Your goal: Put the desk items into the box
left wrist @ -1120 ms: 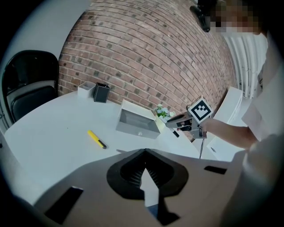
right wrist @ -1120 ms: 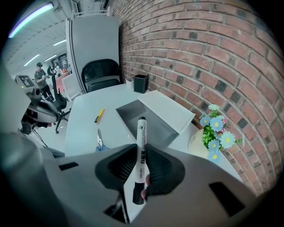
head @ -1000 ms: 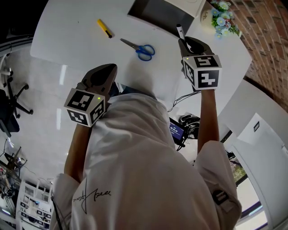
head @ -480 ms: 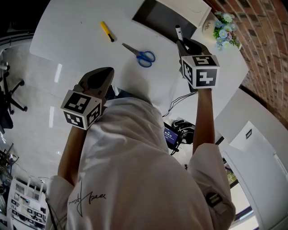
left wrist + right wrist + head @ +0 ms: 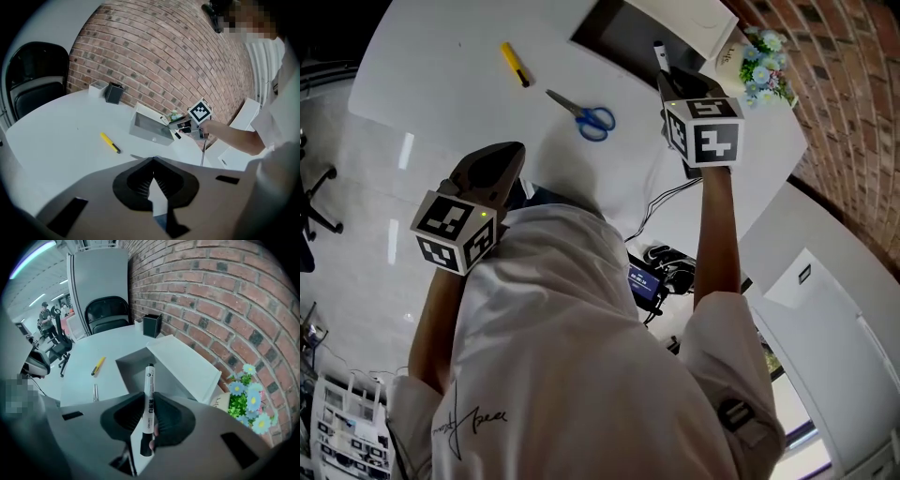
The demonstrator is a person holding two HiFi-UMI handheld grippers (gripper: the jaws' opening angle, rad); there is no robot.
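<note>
My right gripper (image 5: 673,86) is shut on a white marker with a black cap (image 5: 149,380); the marker stands upright between the pads and pokes out over the near edge of the open grey box (image 5: 630,36). The right gripper view has that box (image 5: 136,366) just ahead, below the marker's tip. Blue-handled scissors (image 5: 583,114) and a yellow utility knife (image 5: 515,64) lie on the white desk left of the box. My left gripper (image 5: 492,171) hangs back at the desk's near edge, shut and empty. From its own view, the right gripper (image 5: 186,127) hovers by the box (image 5: 149,126).
The box's white lid (image 5: 183,361) lies open toward the brick wall. A pot of blue flowers (image 5: 763,64) stands right of the box. A black pen holder (image 5: 151,326) and a black chair (image 5: 107,315) are at the far end of the desk. Cables and a device (image 5: 654,274) lie on the floor below.
The right gripper has carried the marker forward, from short of the box to over its near edge. The left gripper has stayed near the desk's edge.
</note>
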